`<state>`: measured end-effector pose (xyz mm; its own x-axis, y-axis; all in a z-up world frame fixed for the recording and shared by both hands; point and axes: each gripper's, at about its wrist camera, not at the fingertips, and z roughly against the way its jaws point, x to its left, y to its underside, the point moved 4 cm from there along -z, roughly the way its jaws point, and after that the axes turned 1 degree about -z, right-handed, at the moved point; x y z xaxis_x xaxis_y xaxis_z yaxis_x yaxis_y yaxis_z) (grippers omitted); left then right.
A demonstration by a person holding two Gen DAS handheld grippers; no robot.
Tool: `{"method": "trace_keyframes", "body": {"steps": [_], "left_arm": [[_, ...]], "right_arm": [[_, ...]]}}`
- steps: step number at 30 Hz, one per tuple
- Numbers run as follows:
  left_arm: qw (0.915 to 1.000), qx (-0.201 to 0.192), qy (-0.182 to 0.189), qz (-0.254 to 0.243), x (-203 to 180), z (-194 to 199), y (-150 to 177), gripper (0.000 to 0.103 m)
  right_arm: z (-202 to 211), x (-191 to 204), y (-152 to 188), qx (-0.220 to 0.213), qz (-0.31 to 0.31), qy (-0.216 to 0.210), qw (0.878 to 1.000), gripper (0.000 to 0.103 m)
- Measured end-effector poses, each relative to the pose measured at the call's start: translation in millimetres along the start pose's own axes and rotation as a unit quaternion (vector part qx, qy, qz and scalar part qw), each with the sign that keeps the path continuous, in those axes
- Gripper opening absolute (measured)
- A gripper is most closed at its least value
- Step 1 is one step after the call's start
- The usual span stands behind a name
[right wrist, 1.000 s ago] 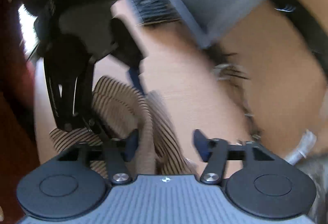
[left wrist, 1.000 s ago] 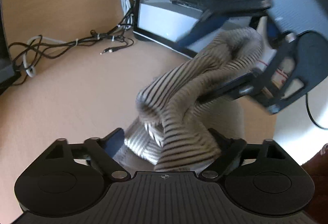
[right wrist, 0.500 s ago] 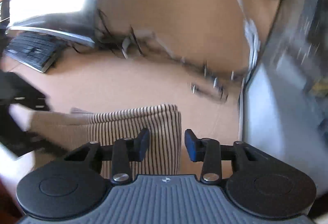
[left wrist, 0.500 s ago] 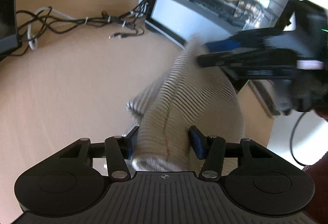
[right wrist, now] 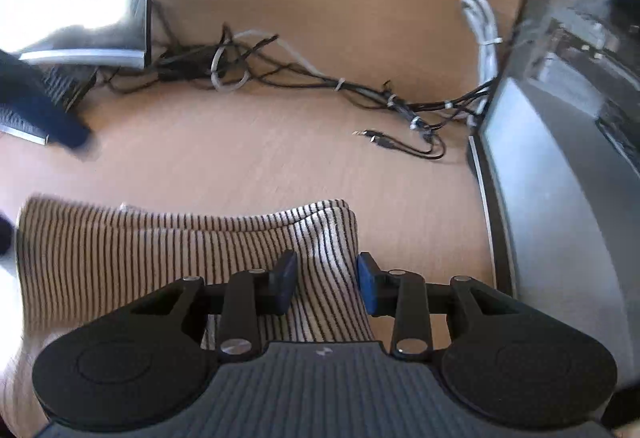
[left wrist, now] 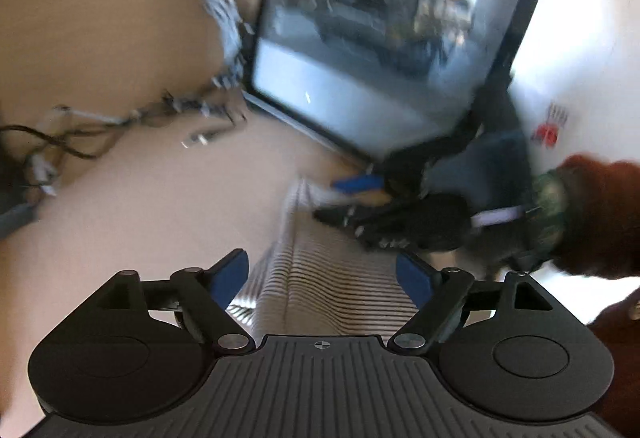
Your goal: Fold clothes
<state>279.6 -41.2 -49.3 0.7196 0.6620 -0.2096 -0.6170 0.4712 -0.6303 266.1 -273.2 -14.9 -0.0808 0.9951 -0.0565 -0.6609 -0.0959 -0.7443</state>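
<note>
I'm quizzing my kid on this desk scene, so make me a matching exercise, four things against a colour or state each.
Things:
1 striped garment
2 left gripper
3 sleeve
4 cables

States:
A tangled on the desk
B jaws wide apart
C reddish-brown
D lying flat on the desk

Pairs: 1-D, 2-B, 3-C, 4-A

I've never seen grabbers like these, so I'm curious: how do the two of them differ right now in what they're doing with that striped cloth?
The left gripper has its fingers spread wide, with the striped cloth lying loose between them. The right gripper has its fingers much closer together, one on each side of a raised fold at the cloth's corner. The left one sits over the cloth's middle, the right at its end by the computer case. Both have blue pads and black bodies.
</note>
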Motion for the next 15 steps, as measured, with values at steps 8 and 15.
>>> {"method": "trace_keyframes", "body": {"steps": [8, 15], "left_arm": [[0.999, 0.031, 0.031, -0.012, 1.6, -27.6, -11.4, 0.078], [0.9993, 0.018, 0.031, 0.012, 3.5, -18.8, 2.7, 0.078]], "right_arm": [[60.8, -10.7, 25.8, 0.006, -0.111, -0.008, 0.994, 0.073], [58.0, -21.9, 49.2, 0.055, -0.231, -0.028, 0.971, 0.073]]}}
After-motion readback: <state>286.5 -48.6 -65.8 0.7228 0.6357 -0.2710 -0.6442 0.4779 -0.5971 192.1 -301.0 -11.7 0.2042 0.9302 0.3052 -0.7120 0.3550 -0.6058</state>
